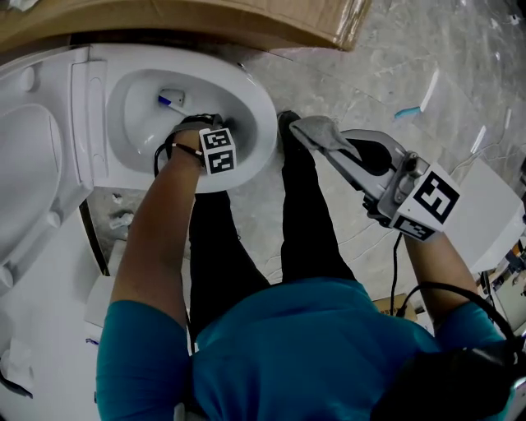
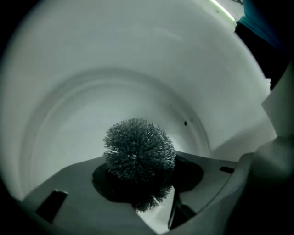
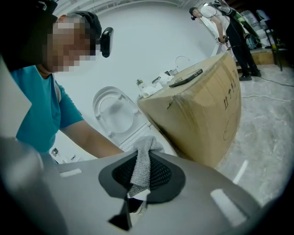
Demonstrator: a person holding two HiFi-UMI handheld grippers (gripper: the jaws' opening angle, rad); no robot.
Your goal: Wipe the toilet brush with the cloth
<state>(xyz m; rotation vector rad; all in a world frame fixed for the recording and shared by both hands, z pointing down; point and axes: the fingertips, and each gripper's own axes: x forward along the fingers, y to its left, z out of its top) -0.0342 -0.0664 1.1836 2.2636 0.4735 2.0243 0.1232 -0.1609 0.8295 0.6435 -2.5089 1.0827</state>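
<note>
The toilet brush (image 2: 138, 149) shows its round bristle head straight ahead of the left gripper (image 2: 147, 172), whose jaws are closed around it; its handle is hidden behind the head. In the head view the left gripper (image 1: 187, 125) reaches down into the white toilet bowl (image 1: 256, 92), and a small white and blue piece (image 1: 171, 100) lies just beyond it. My right gripper (image 1: 302, 129) hovers to the right of the bowl, over the floor, shut on a grey knitted cloth (image 1: 319, 131). A fold of the cloth (image 3: 140, 160) sticks up between the right gripper's (image 3: 143, 172) pads.
The toilet lid (image 1: 25, 181) stands raised at the left. A cardboard box (image 1: 205, 20) sits behind the toilet. The wearer's dark legs (image 1: 296, 214) stand on the marble floor. A blue-tipped item (image 1: 408, 111) and a white box (image 1: 493, 214) lie at the right. Another person (image 3: 229, 32) stands far off.
</note>
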